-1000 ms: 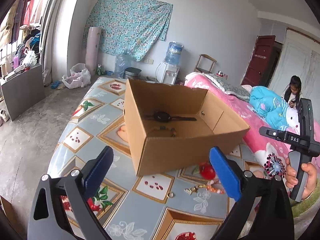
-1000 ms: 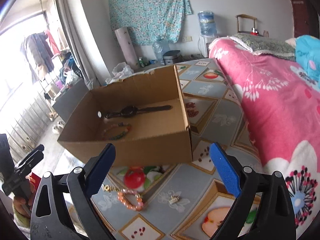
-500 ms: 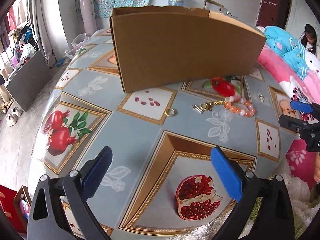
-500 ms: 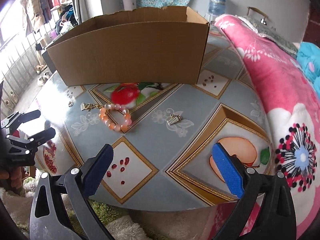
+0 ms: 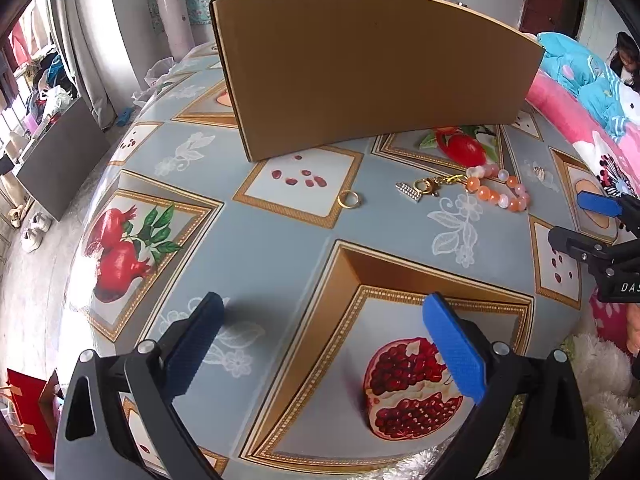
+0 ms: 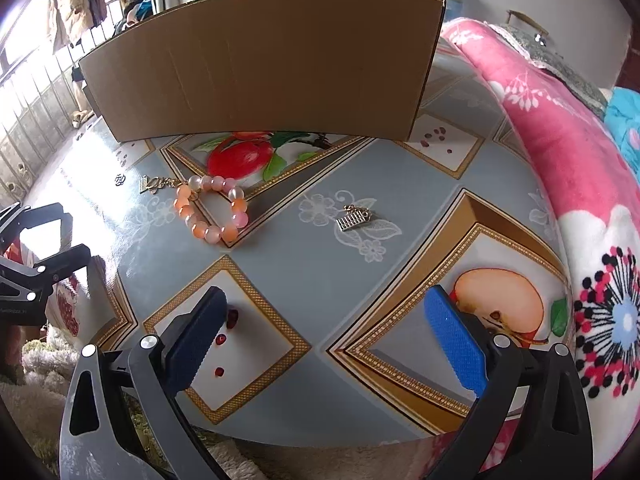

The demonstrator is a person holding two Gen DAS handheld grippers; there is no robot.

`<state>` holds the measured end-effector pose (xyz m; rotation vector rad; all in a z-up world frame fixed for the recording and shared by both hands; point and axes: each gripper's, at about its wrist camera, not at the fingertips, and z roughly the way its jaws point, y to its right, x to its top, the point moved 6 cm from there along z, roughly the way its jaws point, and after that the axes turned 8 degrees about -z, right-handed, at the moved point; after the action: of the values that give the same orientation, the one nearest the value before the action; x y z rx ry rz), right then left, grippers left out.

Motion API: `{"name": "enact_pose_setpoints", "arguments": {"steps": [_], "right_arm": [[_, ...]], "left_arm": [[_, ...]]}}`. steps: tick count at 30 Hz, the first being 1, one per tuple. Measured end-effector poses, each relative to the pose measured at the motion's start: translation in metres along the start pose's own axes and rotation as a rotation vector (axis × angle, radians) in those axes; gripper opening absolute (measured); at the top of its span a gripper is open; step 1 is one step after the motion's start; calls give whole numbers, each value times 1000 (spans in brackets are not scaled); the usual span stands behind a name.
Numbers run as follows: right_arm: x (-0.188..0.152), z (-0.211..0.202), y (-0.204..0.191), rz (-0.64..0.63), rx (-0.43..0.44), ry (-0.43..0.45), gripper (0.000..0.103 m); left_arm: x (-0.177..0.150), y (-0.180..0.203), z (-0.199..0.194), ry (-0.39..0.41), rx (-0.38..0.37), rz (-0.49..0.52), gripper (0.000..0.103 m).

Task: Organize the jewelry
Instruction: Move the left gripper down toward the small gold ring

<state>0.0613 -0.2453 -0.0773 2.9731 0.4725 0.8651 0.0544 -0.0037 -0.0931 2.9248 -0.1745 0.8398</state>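
We judge the main risk to be the smallness and flatness of the pieces: the gold ring (image 5: 349, 199) and the little comb-shaped charm (image 6: 352, 220) lie flat on the slick patterned tablecloth (image 5: 280, 248), so a pinch could skid them away or close on nothing; the beaded bracelet (image 6: 211, 210) with its gold clasp (image 5: 430, 186) could snag or dangle and catch the near wall of the cardboard box (image 5: 372, 68) when lifted over, since that wall stands tall and hides the inside from both views. All the loose jewelry sits on the table just in front of the box, the ring to the left, the charm to the right. Our left gripper (image 5: 320, 344) is spread wide, holding and touching nothing; our right gripper (image 6: 324, 340) is likewise wide apart and empty, hanging over the near edge
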Motion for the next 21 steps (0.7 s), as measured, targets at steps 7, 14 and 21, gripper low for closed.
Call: {"name": "enact_pose_setpoints", "arguments": {"steps": [7, 14, 21], "right_arm": [[8, -1, 7, -9, 71, -24, 95], [10, -63, 31, 78, 97, 177, 95], [-1, -59, 19, 128, 184, 181, 95]], "left_arm": [[6, -2, 0, -34, 3, 0, 98], [6, -3, 0, -48, 0, 5, 98], [7, -3, -1, -35, -2, 5, 98]]}}
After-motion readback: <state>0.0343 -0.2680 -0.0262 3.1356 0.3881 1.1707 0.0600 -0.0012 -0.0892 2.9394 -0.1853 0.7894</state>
